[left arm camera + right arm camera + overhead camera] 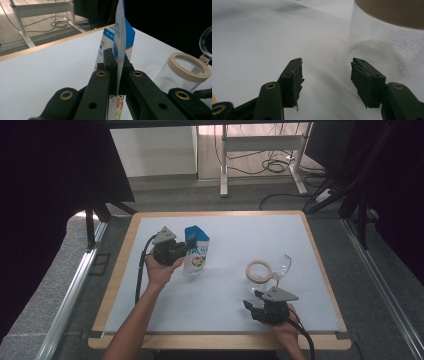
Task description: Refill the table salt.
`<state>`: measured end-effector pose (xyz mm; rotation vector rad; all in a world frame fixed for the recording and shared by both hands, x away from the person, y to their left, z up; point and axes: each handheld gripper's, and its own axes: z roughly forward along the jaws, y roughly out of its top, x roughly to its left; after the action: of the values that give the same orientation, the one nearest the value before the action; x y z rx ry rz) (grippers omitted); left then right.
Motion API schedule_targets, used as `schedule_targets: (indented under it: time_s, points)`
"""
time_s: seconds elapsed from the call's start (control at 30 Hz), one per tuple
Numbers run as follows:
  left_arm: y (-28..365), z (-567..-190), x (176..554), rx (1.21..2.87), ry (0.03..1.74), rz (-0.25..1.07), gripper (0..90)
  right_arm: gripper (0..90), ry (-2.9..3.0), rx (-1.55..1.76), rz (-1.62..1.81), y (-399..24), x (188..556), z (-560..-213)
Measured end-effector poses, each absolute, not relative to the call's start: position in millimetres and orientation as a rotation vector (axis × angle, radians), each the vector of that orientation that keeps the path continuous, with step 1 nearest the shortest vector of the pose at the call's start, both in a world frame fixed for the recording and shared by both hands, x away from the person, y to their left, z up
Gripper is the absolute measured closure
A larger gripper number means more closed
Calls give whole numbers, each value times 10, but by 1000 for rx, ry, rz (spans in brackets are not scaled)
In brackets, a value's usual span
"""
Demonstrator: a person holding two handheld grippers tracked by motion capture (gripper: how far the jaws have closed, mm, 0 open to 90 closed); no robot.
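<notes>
A blue and white pouch (197, 251) with fruit printed on it stands upright on the white table top (225, 240), left of centre. My left gripper (186, 250) is shut on its flat side edge. In the left gripper view the jaws of the left gripper (114, 62) pinch the pouch (121, 35) edge-on. A clear glass jar (259, 271) with a beige rim stands at the right, its clear hinged lid (285, 265) swung open. My right gripper (253, 300) is open just in front of the jar. Nothing lies between the jaws of the right gripper (325, 75); the jar (377, 47) stands beyond its right jaw.
The jar (186, 71) and its lid (206, 40) show to the right of the pouch in the left gripper view. A wooden edge (120, 270) frames the white table top. Behind the table a desk frame (260, 150) and cables lie on the floor.
</notes>
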<state>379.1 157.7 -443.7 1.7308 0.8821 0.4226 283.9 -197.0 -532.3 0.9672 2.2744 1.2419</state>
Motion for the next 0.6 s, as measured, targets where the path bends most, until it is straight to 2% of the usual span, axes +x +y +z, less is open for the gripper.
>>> schedule_targets:
  time_s: [0.6]
  points:
    - [1528,-4431,3684,1728,857,413,898,429,2289,937,1250,-1795,2810,-5356]
